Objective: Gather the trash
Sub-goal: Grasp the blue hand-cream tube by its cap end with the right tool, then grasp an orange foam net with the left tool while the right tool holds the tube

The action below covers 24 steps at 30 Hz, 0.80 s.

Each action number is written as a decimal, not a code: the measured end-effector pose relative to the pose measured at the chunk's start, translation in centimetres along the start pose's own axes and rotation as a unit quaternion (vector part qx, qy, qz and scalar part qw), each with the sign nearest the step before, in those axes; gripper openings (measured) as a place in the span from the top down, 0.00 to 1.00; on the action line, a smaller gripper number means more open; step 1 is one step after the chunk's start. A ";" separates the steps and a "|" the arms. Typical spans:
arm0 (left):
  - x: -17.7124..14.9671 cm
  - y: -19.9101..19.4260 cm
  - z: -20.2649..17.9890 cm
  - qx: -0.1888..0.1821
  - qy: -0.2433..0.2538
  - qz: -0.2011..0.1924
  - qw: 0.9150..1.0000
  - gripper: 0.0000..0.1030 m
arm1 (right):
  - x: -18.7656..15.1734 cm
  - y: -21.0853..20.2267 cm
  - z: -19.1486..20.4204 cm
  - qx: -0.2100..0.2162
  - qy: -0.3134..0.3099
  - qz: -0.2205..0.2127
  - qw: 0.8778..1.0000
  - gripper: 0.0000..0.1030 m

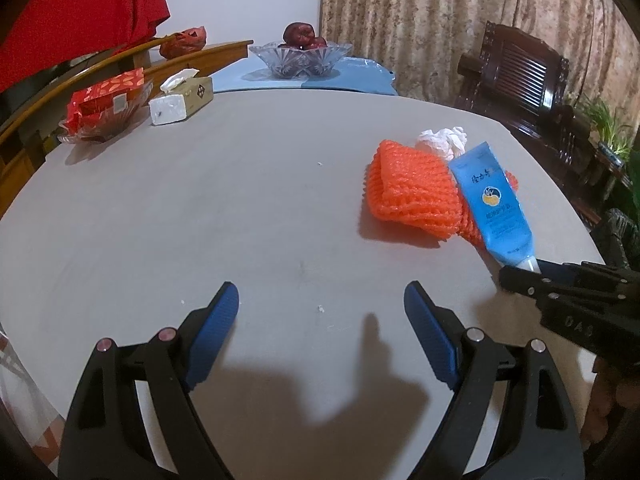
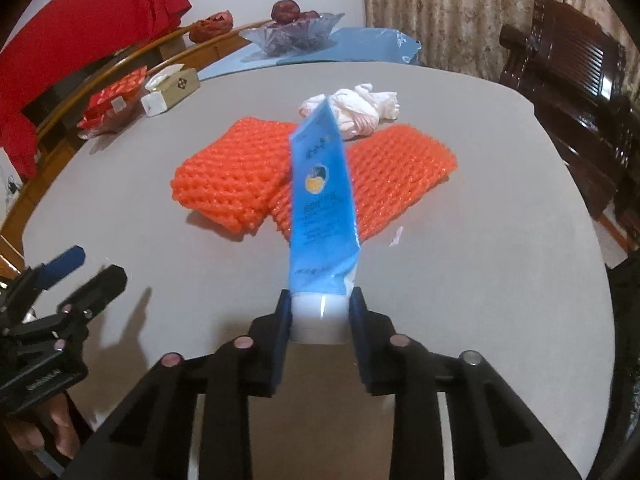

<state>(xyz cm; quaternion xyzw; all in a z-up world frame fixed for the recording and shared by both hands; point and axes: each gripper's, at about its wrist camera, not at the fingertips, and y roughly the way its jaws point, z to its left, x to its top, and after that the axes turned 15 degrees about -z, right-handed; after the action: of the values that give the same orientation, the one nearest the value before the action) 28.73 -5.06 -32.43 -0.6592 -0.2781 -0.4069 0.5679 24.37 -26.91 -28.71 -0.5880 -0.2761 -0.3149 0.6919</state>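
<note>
A blue tube [image 1: 492,200] [image 2: 320,208] with a white cap lies slanted across the orange foam nets [image 1: 408,192] [image 2: 224,176] on the grey table [image 1: 200,220]. My right gripper [image 2: 320,312] [image 1: 528,270] is shut on the tube's white cap, one blue pad pressing on each side. Behind the nets sits a crumpled white tissue [image 1: 442,140] [image 2: 356,112]. My left gripper [image 1: 320,304] [image 2: 80,276] hovers open over bare table to the left of the nets, with nothing between its fingers.
At the table's far left stand a tissue box [image 1: 182,100] and a red packet in a glass dish [image 1: 104,104]. A glass bowl of dark fruit [image 1: 300,56] sits on a blue cloth behind. A dark wooden chair [image 1: 520,72] stands at the right.
</note>
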 end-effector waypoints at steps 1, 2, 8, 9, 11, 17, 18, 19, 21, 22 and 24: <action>0.0 0.0 0.0 -0.001 0.000 0.000 1.000 0.20 | 0.0 -0.2 -0.1 0.000 0.000 -0.002 1.000 0.72; 0.0 0.0 -0.1 -0.002 0.001 0.000 1.000 0.20 | 0.1 -0.5 -0.2 0.001 0.002 -0.006 1.000 0.72; 0.4 0.1 -0.5 -0.002 -0.003 -0.005 1.000 0.20 | 0.9 -2.2 -0.6 0.003 0.007 -0.030 1.000 0.72; 0.6 0.2 -0.6 -0.003 -0.008 -0.006 1.000 0.20 | 1.2 -2.5 -1.0 0.000 0.009 -0.037 0.999 0.72; 0.8 0.6 -1.1 -0.007 -0.012 -0.006 1.000 0.20 | 1.6 -2.7 -1.6 -0.006 0.013 -0.045 0.999 0.72; 1.3 1.7 -3.6 -0.020 -0.006 -0.006 1.000 0.20 | 2.1 -2.1 -4.1 -0.022 0.021 -0.049 0.998 0.72; 1.4 1.8 -3.8 -0.021 -0.007 -0.006 1.000 0.20 | 2.2 -2.0 -4.4 -0.023 0.020 -0.050 0.998 0.72; 1.5 2.1 -4.1 -0.022 -0.007 -0.006 1.000 0.20 | 2.3 -1.8 -4.6 -0.024 0.019 -0.051 0.998 0.72; 1.6 2.6 -4.7 -0.024 -0.006 -0.004 1.000 0.20 | 2.5 -1.5 -5.3 -0.026 0.018 -0.053 0.998 0.72; 1.6 2.9 -4.9 -0.025 -0.005 -0.003 1.000 0.20 | 2.6 -1.3 -5.5 -0.026 0.019 -0.053 0.998 0.72; 1.7 3.6 -5.5 -0.027 -0.004 0.001 1.000 0.20 | 2.8 -0.9 -6.1 -0.028 0.022 -0.055 0.998 0.72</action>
<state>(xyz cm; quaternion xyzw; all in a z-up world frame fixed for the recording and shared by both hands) 31.37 -11.30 -32.77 -0.6759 -0.2685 -0.4110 0.5496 25.60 -33.36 -27.01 -0.5837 -0.2842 -0.3730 0.6629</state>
